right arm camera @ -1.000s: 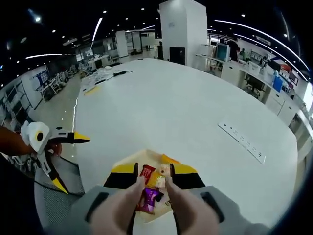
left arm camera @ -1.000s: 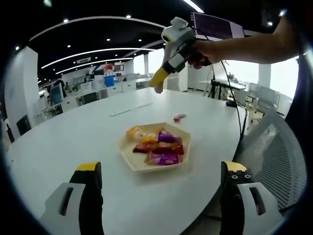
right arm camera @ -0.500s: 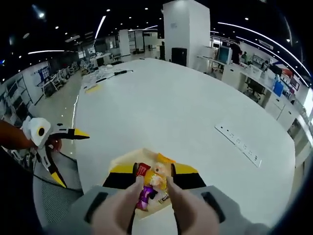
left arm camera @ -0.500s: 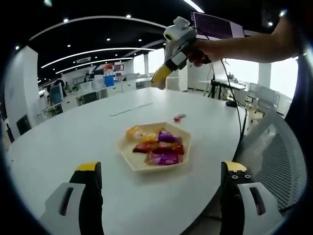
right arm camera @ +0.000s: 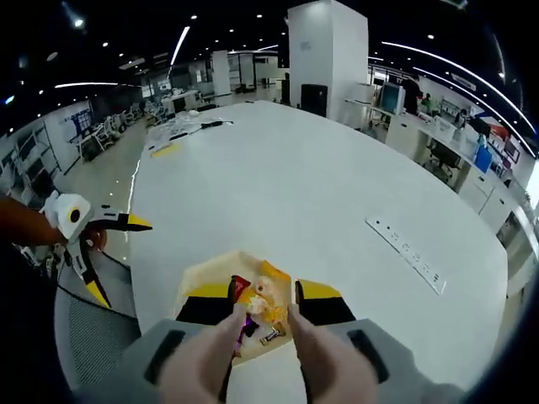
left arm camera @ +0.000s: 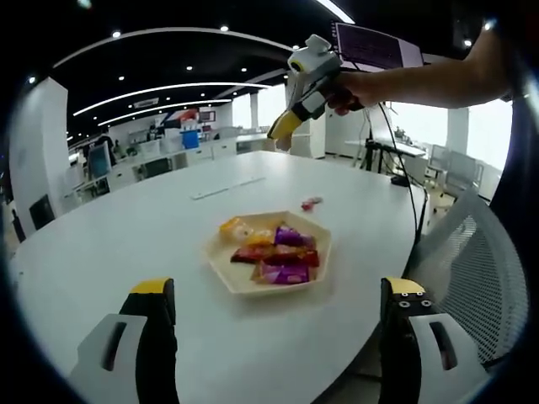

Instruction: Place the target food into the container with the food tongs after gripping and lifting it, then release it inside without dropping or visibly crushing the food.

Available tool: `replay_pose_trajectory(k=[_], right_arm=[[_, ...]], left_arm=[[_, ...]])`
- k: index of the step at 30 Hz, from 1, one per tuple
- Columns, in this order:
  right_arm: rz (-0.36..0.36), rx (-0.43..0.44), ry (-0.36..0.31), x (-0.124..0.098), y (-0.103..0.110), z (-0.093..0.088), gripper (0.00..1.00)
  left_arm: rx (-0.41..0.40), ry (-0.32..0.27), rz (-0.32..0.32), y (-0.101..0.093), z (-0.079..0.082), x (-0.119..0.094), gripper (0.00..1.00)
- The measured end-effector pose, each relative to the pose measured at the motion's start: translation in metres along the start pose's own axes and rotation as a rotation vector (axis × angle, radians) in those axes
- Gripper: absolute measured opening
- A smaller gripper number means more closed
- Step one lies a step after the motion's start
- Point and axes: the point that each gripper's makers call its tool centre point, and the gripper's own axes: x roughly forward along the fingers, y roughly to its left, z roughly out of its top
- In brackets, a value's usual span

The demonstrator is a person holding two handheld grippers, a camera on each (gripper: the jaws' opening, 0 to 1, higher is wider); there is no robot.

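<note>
Open office, white round table (left arm camera: 126, 236), grey mesh chair (left arm camera: 472, 269), ceiling strip lights, bright windows

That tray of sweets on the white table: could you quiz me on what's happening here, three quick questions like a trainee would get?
1. True or false: the tray holds wrapped snacks.
2. The left gripper is: A) open, B) shut on a snack.
3. Fill in: the right gripper is held ___ the table.

Key: 1 true; 2 A; 3 above. One small red sweet lies apart from the tray.
</note>
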Motion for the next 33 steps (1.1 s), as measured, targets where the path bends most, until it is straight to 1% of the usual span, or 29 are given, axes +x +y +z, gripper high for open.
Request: replay_pose_trajectory(k=[6, 9, 13, 18, 24, 29, 32, 33], right_arm=[[-0.011, -0.023, 0.011, -0.007, -0.014, -0.011, 0.27], [-0.02, -0.041, 0.023, -0.011, -0.021, -0.02, 0.27], [-0.028, -0.048, 0.033, -0.016, -0.032, -0.029, 0.27], [-0.037, -0.037, 0.039, -0.022, -0.046, -0.04, 0.27], [-0.044, -0.048, 0.045, -0.029, -0.055, -0.05, 0.28], [-0.051, -0.039, 0.047, -0.032, -0.062, -0.057, 0.28], [-0.065, -0.08, 0.06, -0.033, -0.067, -0.065, 0.27], [-0.063, -0.076, 0.062, -0.033, -0.067, -0.066, 0.27]], left_arm=[[-0.001, 0.003, 0.002, 0.001, -0.001, 0.0, 0.99], [0.002, 0.005, 0.004, 0.001, -0.002, 0.001, 0.99], [0.0, 0.006, 0.004, 0.001, -0.002, 0.0, 0.99], [0.001, 0.013, 0.005, 0.001, -0.003, 0.001, 0.99], [0.001, 0.02, 0.005, 0.001, -0.004, 0.002, 0.99], [0.0, 0.024, 0.005, 0.002, -0.004, 0.002, 0.99], [-0.002, 0.024, 0.007, 0.003, -0.005, 0.003, 0.99], [-0.003, 0.024, 0.006, 0.002, -0.005, 0.003, 0.99]])
